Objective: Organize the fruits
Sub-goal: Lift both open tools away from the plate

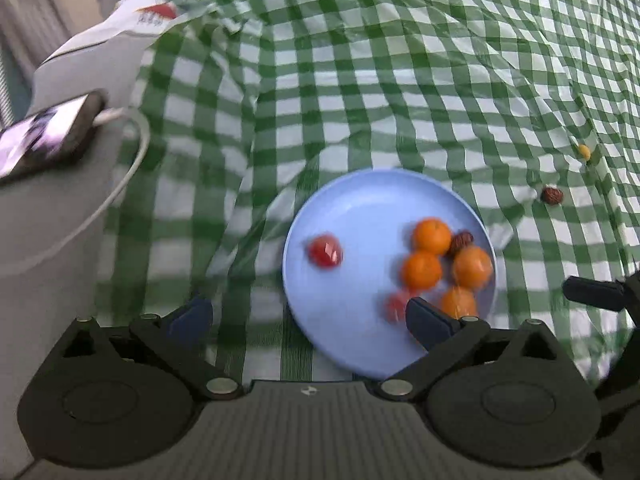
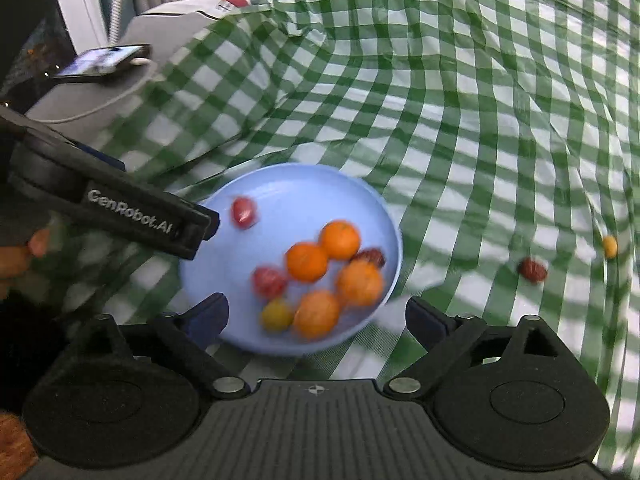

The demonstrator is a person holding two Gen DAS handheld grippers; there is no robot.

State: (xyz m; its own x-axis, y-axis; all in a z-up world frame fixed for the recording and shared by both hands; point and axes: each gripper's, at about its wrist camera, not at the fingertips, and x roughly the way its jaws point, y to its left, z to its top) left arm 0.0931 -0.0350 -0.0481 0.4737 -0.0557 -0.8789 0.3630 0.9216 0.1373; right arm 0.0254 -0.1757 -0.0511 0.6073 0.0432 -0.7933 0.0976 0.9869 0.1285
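Left claw (image 1: 308,316) gapes wide, empty, over the round pale-blue plastic plate (image 1: 360,208); right claw (image 2: 316,316) equally wide, empty. Ahead sit four orange tangerines (image 2: 307,262) on the plate; off right on the green-checked cloth, a dark red date (image 2: 533,270).

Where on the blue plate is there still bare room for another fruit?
The plate is bare along its far rim and between the lone red fruit and the oranges. The near right side is crowded.
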